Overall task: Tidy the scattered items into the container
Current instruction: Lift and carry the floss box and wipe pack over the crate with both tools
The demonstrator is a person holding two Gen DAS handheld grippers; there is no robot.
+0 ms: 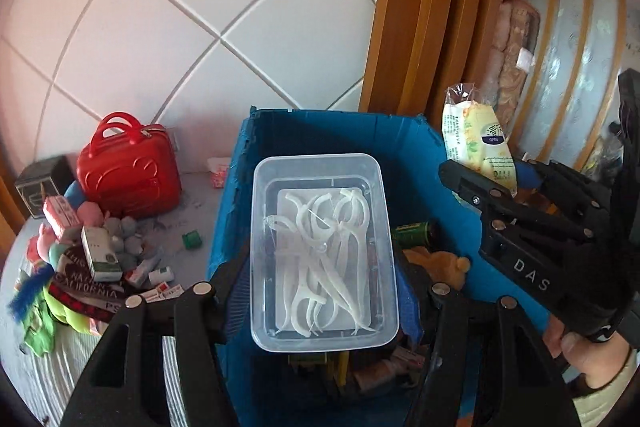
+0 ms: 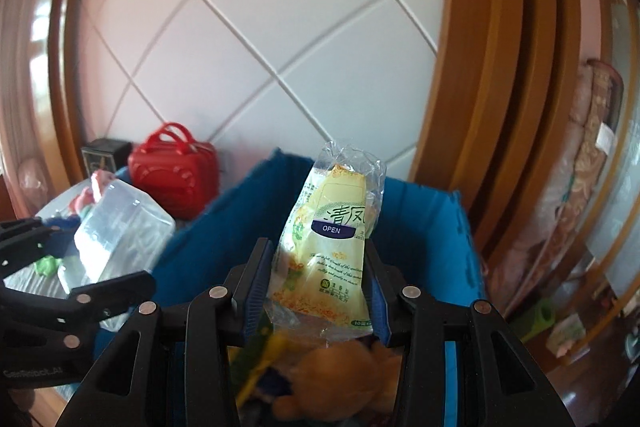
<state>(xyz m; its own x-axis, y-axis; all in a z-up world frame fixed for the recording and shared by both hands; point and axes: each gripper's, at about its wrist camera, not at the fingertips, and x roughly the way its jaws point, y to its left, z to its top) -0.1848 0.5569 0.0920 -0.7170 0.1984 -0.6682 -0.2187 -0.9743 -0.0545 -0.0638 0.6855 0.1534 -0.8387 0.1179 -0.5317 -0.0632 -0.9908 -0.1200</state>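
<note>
Already both loads hang over the blue bin (image 1: pixel 436 163), which lies straight below. On the left, the left claw (image 1: pixel 320 291) pinches the clear tub (image 1: pixel 324 267) of floss picks by its side walls, long axis pointing away. On the right, the right claw (image 2: pixel 316 279) pinches the upright tissue pack (image 2: pixel 332 239), beside the bin's right wall. Judged from this, each only needs lowering.

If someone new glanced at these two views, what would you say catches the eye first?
First, the clear plastic tub of white floss picks, clamped in the left gripper above the blue container. Next, the yellow tissue pack marked OPEN, pinched upright in the right gripper over that same box. Off to the left, a shiny red case stands by the wall behind a heap of scattered items.
</note>
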